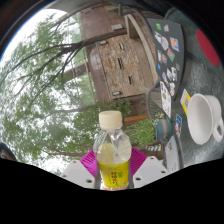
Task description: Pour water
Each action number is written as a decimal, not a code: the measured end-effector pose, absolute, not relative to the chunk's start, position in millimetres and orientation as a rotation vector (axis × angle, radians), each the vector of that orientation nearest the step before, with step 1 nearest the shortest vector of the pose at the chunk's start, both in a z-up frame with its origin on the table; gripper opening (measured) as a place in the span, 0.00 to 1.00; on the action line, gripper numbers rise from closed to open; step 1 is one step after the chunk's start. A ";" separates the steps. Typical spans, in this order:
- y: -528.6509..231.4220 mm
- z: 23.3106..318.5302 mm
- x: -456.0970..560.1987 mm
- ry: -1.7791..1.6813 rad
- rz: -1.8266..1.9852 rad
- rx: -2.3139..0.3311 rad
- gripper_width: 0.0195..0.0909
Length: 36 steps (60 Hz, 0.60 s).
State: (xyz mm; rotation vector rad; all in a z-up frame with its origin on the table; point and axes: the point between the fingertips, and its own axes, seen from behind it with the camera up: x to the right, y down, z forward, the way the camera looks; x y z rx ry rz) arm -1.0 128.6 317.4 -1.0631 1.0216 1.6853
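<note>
A clear plastic bottle [112, 150] with a white cap and a yellow label stands upright between my fingers, held up in the air. My gripper [112, 172] is shut on the bottle, its pink pads [90, 165] pressing on both sides of the body. A white mug [203, 118] with its handle toward the bottle sits beyond and to the right, on a dark table [190, 75] seen tilted. The bottle's base is hidden below the fingers.
The dark table carries several stickers or cards [168, 60] along its surface. Beyond it are a wooden building [120, 50] and trees [50, 80] against a bright sky. The whole scene appears rotated.
</note>
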 end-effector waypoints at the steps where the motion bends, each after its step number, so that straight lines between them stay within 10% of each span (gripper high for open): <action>1: 123.0 323.2 2.5 0.960 1.601 -1.123 0.26; 15: 49.0 281.9 207.6 0.298 0.027 -1.508 0.28; 26: 1.2 163.4 264.0 0.225 -0.142 -1.698 0.28; 36: -46.6 113.2 260.6 0.191 -0.120 -1.785 0.28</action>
